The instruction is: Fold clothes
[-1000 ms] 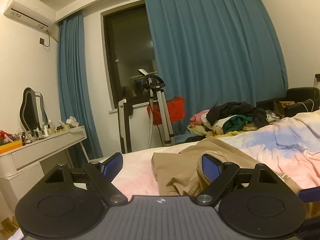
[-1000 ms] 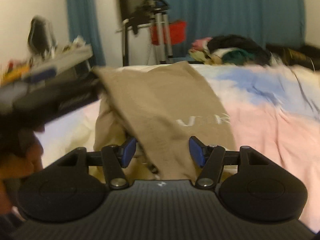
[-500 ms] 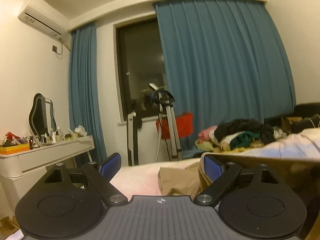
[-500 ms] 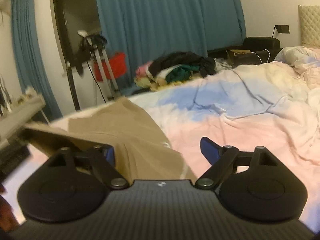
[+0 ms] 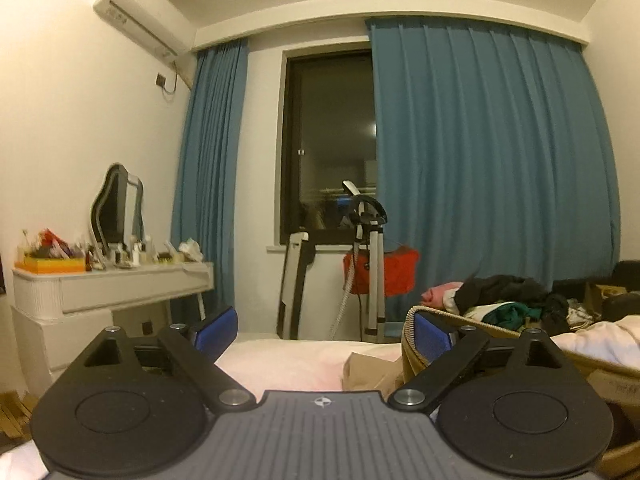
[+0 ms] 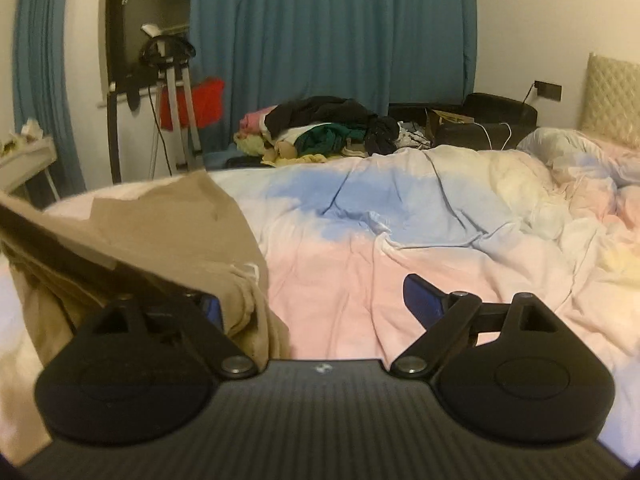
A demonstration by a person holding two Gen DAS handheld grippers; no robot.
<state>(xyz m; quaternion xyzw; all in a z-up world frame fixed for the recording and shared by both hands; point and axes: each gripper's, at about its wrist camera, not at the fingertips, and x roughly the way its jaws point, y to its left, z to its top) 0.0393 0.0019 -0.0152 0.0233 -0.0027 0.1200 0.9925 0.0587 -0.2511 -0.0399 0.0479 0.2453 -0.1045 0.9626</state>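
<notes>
A tan garment [image 5: 372, 368] with a ribbed hem lies partly on the bed and is partly lifted. In the left wrist view its hem hangs over the right finger [image 5: 432, 336] of my left gripper [image 5: 322, 332]. Those jaws are opening, and only the hem's edge sits between them, unpinched. In the right wrist view the tan garment [image 6: 180, 216] drapes over the left finger of my right gripper [image 6: 316, 304] and hides most of its pad. These jaws are also opening. The right finger [image 6: 420, 300] hangs free over the pink duvet [image 6: 360, 264].
A pile of mixed clothes [image 6: 320, 128] lies at the bed's far side. A white dresser [image 5: 120, 284] with a mirror stands at the left, and a metal stand [image 5: 368, 260] with a red basket [image 5: 396, 272] stands by the window. A padded headboard [image 6: 612, 96] is at the far right.
The right gripper's jaws have widened and swung right, so the garment has gone from between them to over the left finger. The left gripper rose, lifting the hem off the bed.
</notes>
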